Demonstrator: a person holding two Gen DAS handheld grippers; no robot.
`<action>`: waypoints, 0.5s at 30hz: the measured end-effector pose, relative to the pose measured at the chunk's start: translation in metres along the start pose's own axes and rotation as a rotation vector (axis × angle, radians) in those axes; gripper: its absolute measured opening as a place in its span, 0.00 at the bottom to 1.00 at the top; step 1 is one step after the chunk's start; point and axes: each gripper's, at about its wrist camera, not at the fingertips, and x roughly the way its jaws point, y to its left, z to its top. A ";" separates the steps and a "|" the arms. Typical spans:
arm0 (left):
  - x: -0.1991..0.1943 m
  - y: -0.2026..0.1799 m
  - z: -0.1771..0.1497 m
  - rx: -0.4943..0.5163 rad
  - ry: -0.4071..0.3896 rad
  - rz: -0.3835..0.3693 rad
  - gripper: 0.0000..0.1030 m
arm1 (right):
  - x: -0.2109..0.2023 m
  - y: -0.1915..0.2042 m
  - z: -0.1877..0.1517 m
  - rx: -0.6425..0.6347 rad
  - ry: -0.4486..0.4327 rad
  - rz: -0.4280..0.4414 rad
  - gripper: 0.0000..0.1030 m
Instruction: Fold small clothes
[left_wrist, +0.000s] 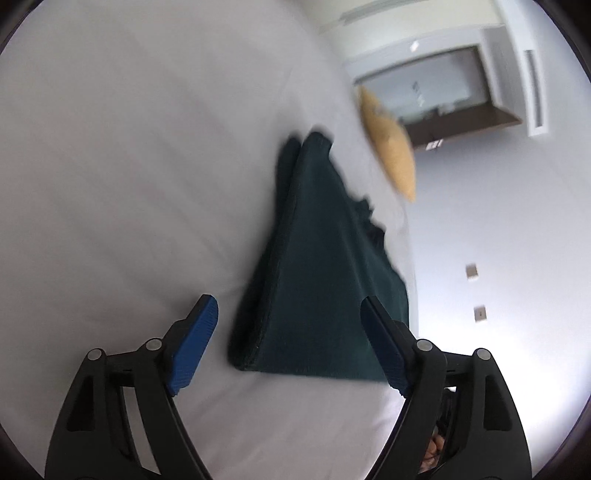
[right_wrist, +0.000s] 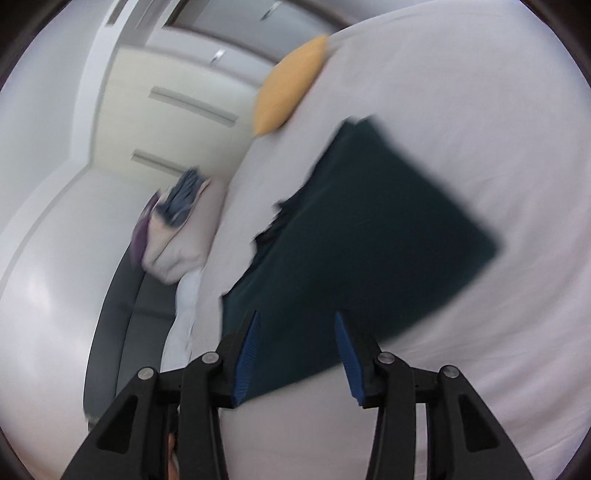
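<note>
White bedsheet (left_wrist: 122, 155) fills the left wrist view, smooth with faint creases. Low in that view the left gripper (left_wrist: 290, 334) has its blue-padded fingers (left_wrist: 194, 343) spread wide with nothing between the pads; the left pad is over bare sheet and the right pad overlaps the near right corner of the garment in the picture, though contact cannot be judged. A dark green folded garment (left_wrist: 321, 258) lies flat on the sheet just beyond the gripper, its stacked layered edge facing left and its rumpled edge to the right, near the side of the bed. Farther off and to the right, a yellow cushion (left_wrist: 389, 147) sits at the bed's far edge, with a wall and a dark-framed panel behind it.

In the blurred right wrist view, a heap of pale, blue and purple clothes (right_wrist: 177, 229) lies at the left, off the mattress on a grey surface. To its right the cushion (right_wrist: 288, 88) shows at the far side, and the garment (right_wrist: 369, 236) lies on the sheet (right_wrist: 480, 110). The right gripper (right_wrist: 297, 349) is parted too, holding nothing, with its pads (right_wrist: 246, 354) over the garment's near edge.
</note>
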 end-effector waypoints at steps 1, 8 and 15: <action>0.005 0.001 0.002 -0.012 0.029 -0.002 0.77 | 0.007 0.009 -0.001 -0.022 0.023 0.015 0.48; 0.038 0.007 0.030 -0.083 0.194 -0.081 0.77 | 0.033 0.033 -0.013 -0.081 0.115 0.058 0.49; 0.055 -0.004 0.038 -0.021 0.255 -0.093 0.76 | 0.071 0.054 -0.017 -0.133 0.197 0.068 0.49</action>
